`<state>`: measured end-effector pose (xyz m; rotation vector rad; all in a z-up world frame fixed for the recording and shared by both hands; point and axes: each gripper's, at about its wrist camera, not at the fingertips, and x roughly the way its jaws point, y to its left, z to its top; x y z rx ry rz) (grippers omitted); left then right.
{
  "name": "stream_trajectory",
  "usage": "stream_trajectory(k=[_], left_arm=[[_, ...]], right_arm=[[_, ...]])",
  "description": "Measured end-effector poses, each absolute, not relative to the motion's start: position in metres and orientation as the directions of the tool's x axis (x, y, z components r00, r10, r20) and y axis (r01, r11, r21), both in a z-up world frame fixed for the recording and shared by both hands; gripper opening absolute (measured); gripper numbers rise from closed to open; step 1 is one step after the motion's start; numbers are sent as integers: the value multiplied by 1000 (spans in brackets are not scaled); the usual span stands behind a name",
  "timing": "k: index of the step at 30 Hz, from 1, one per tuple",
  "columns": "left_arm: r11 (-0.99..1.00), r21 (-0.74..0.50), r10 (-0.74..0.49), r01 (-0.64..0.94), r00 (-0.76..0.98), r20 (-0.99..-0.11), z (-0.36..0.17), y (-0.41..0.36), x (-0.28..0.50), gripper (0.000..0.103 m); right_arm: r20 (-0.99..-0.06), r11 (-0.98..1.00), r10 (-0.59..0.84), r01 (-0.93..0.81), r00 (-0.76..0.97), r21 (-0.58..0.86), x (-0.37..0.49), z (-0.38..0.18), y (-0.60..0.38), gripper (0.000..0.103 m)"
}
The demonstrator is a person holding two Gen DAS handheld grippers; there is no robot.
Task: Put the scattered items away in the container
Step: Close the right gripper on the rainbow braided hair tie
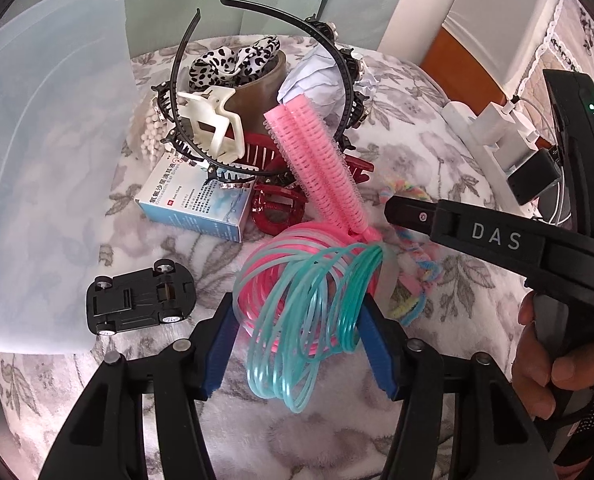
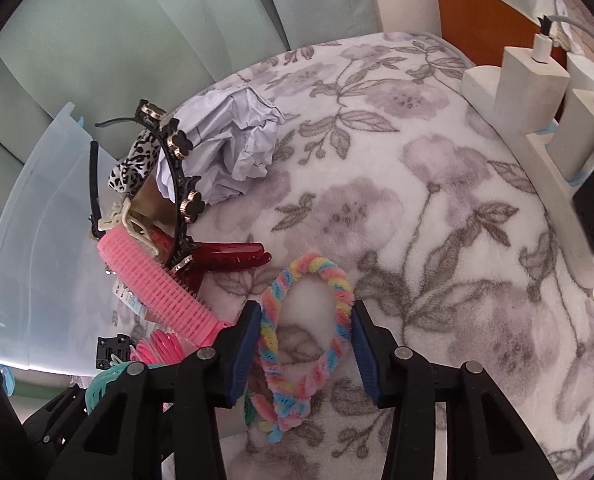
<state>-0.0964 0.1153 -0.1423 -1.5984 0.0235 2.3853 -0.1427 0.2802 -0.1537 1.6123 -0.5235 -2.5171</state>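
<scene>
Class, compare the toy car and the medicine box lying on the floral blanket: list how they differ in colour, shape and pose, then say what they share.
The toy car is black; the medicine box is white and blue with printed text. The toy car lies upside down, wheels up, while the medicine box lies flat on a broad side. The toy car lies apart; the medicine box has hair accessories resting on it. Both rest on the blanket, beside the translucent container.

Toy car [image 1: 139,300] beside container [image 1: 49,184], medicine box [image 1: 195,204] behind it, hair roller [image 1: 317,160] over clips.

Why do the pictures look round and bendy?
Both wrist views use fisheye lenses: dark corners ring each picture. In the left wrist view the container wall bulges; in the right wrist view the power strip curves. Daylight is soft, everything sharp.
</scene>
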Motion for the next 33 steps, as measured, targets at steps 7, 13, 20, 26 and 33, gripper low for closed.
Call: stream_trajectory(k=[7, 13, 20, 26, 33], left_arm=[[-966, -129, 207, -223, -369, -906, -132, 117, -86, 60], [-969, -131, 204, -212, -373, -905, -129, 111, -79, 60], [-972, -127, 193, -196, -370, -909, -130, 111, -78, 60], [-975, -128, 188, -183, -364, -912, -130, 108, -79, 60], [-975, -138, 193, -175, -358, -914, -132, 104, -79, 60]], right_arm=[[-842, -914, -295, -123, -452, 386, -119, -139, 296, 23], [-841, -912, -284, -141, -460, 385, -104, -137, 306, 23], [-862, -923, -274, -134, -428, 360, -115, -159, 292, 26], [-874, -939, -237, -129, -424, 317, -122, -168, 280, 23], [-845, -930, -249, -125, -473, 344, -126, -171, 284, 10]])
